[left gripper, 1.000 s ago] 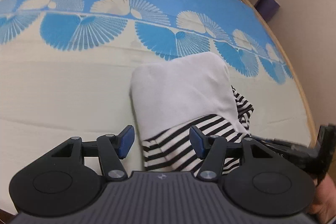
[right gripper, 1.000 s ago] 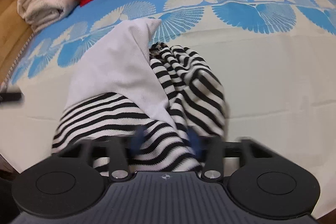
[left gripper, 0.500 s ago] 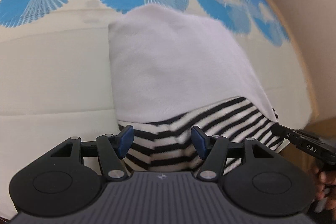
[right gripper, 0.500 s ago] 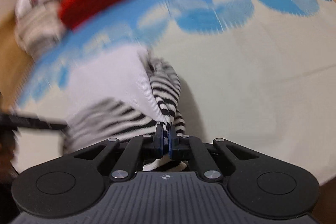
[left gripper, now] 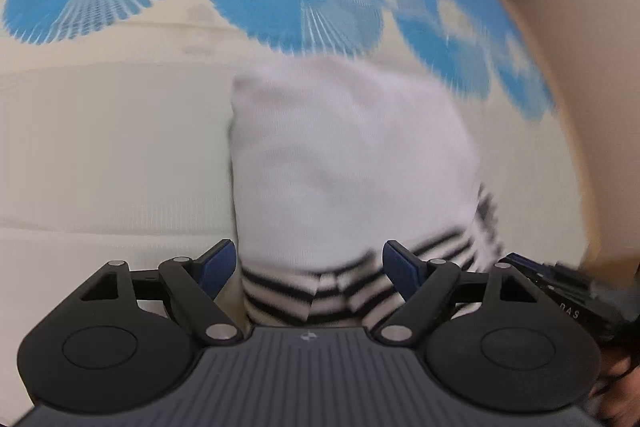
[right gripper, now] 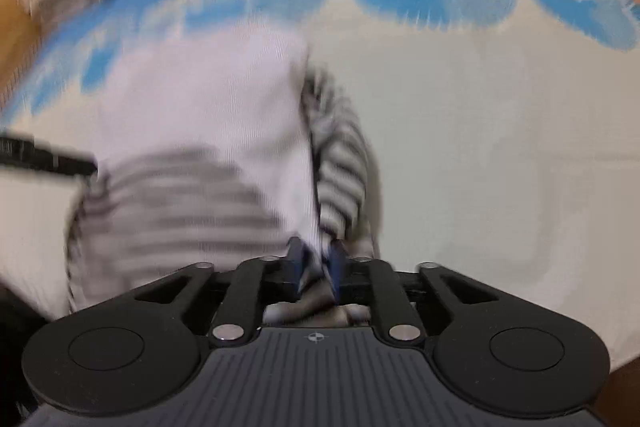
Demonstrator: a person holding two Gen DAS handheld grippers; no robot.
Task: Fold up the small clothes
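Small garment on the blue-and-cream cloth (left gripper: 120,147)

Our left gripper (left gripper: 308,269) has just widened, released, straddling the striped hem of the white-and-striped garment (left gripper: 352,163); our right gripper (right gripper: 316,263) has just loosened, fabric between its pads, grip unclear.

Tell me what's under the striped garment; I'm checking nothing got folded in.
Only the cream and blue sheet shows around the striped garment, which lies on it. Whatever is beneath or inside the folds is covered and cannot be seen.
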